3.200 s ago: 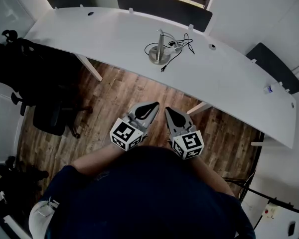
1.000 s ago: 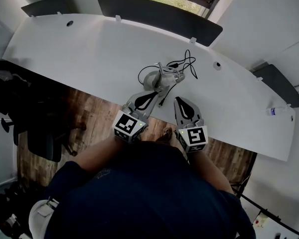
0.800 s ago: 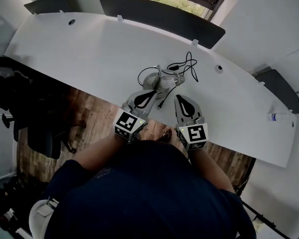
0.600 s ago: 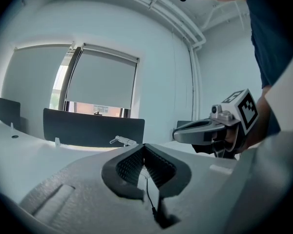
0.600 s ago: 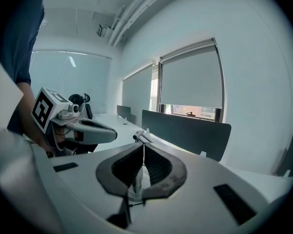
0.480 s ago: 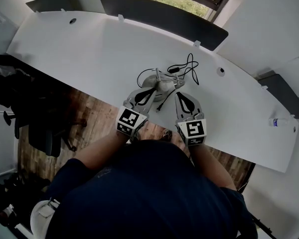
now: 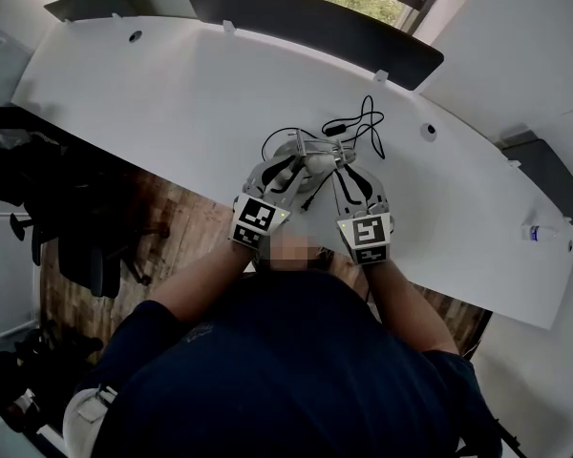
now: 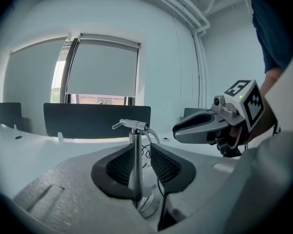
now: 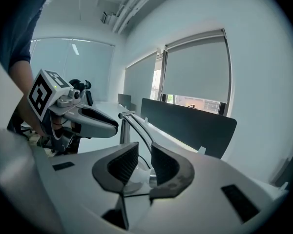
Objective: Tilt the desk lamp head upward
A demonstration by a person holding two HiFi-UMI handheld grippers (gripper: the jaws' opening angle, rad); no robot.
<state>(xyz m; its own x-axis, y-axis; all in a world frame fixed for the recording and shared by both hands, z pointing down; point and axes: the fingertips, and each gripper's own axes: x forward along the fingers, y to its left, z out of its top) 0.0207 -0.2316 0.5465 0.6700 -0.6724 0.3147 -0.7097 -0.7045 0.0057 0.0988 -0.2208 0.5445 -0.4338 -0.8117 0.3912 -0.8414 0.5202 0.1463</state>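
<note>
Left gripper view shows the desk lamp (image 8: 135,155) very close, with its thin metal post standing between my left gripper's (image 8: 142,167) jaws. Those jaws have just been opening, and the pads do not squeeze the post. My right gripper's (image 9: 144,165) jaws have just been opening too. They are a little way apart and hold nothing; I see only the round base past them. The lamp stands on the white desk (image 7: 172,84), near the near edge, with both grippers right beside it and a black cable (image 7: 363,122) lying just behind.

I think the lamp is hard, shiny metal, so it can slip. The base looks small, so the lamp might tip. I would hold the post low with the left gripper and lift the little lamp head (image 8: 131,125) gently with the right.
</note>
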